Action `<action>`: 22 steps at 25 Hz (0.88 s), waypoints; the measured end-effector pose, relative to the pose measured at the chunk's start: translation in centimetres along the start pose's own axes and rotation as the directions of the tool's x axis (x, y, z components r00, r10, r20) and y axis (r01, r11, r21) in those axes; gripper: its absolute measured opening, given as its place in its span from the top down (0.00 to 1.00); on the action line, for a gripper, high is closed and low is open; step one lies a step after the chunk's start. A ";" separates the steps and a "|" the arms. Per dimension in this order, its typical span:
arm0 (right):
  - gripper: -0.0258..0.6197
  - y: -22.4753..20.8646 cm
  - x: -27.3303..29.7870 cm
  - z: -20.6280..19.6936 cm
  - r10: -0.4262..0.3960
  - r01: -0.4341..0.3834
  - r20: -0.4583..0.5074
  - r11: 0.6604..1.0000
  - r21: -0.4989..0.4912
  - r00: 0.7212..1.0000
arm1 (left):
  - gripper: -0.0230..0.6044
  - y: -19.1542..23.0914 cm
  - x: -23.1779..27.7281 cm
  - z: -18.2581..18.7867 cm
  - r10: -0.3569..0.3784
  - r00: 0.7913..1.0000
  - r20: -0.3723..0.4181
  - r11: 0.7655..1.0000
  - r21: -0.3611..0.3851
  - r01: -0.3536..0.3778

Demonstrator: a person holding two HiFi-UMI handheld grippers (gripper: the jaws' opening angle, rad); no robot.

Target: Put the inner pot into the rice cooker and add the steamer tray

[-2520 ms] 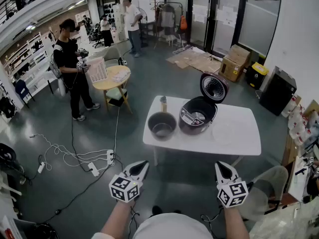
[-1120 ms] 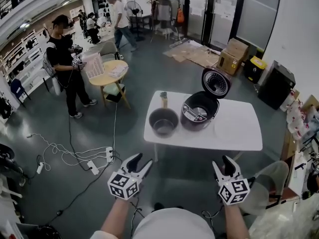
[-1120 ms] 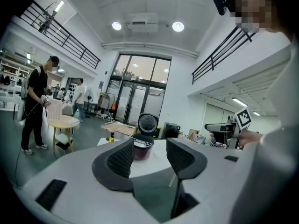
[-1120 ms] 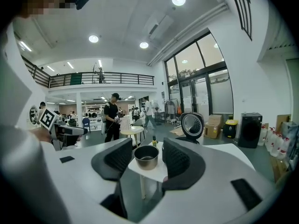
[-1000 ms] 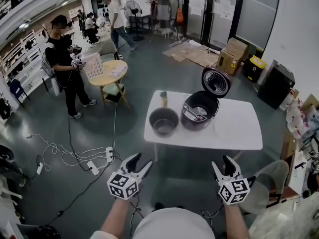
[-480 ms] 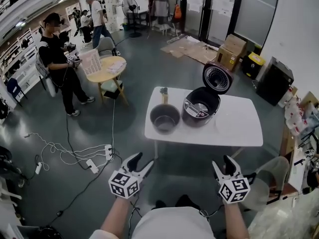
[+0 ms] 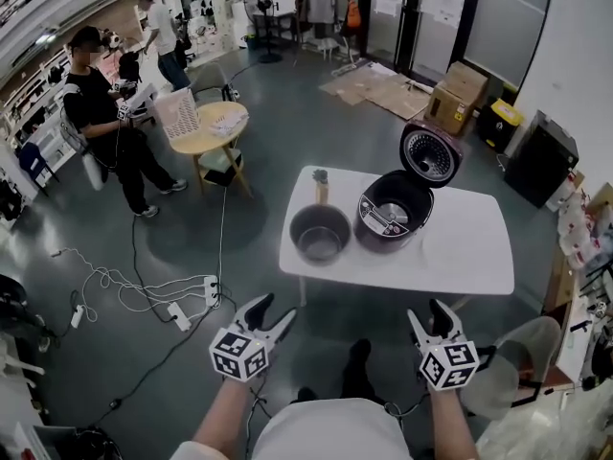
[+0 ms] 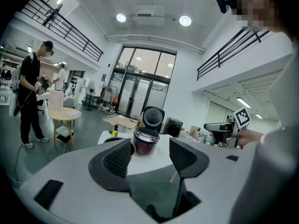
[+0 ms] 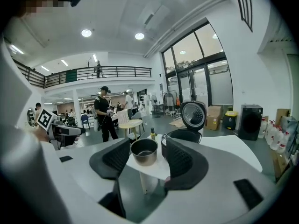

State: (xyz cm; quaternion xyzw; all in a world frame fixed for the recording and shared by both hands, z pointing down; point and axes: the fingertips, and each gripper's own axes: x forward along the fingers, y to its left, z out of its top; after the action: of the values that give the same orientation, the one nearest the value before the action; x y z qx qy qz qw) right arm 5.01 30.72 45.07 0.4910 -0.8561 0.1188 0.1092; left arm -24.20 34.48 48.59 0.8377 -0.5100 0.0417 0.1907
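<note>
White desk (image 7: 460, 247) stood on grey floor (image 7: 278, 151); inner pot (image 7: 320, 235) near its left edge, rice cooker (image 7: 391, 224) just beside, lid (image 7: 429, 151) up. Left hand-held gripper (image 7: 273, 309) and right hand-held gripper (image 7: 428, 311) were spread, empty. Cooker contents unreadable.

A white rectangular table (image 7: 465, 257) stands on the grey floor (image 7: 278, 132). On its left part the metal inner pot (image 7: 320, 235) sits upright, with the dark rice cooker (image 7: 391, 223) just beside it to the right, its lid (image 7: 428, 153) raised. A small bottle (image 7: 320, 184) stands near the far edge, behind the pot.
</note>
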 end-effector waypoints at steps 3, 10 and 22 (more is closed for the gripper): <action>0.56 -1.9 2.9 0.8 0.019 -0.019 -0.010 1.000 -0.005 1.000 | 0.53 1.0 2.6 0.8 0.024 1.000 -0.004 1.000 -0.002 -0.024; 0.56 -7.3 9.4 3.4 0.061 -0.062 -0.039 0.998 -0.022 0.997 | 0.53 2.4 9.5 3.7 0.065 0.998 -0.016 0.998 -0.007 -0.065; 0.56 -15.6 18.2 5.1 0.182 -0.186 -0.109 0.982 -0.024 0.977 | 0.53 2.4 19.3 5.8 0.161 0.986 -0.045 0.986 -0.041 -0.162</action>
State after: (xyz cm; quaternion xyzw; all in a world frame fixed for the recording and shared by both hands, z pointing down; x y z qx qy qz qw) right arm 9.20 6.66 47.26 0.4007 -0.8927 0.1397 0.1517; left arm -17.82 15.24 48.96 0.7881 -0.5729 0.0630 0.2162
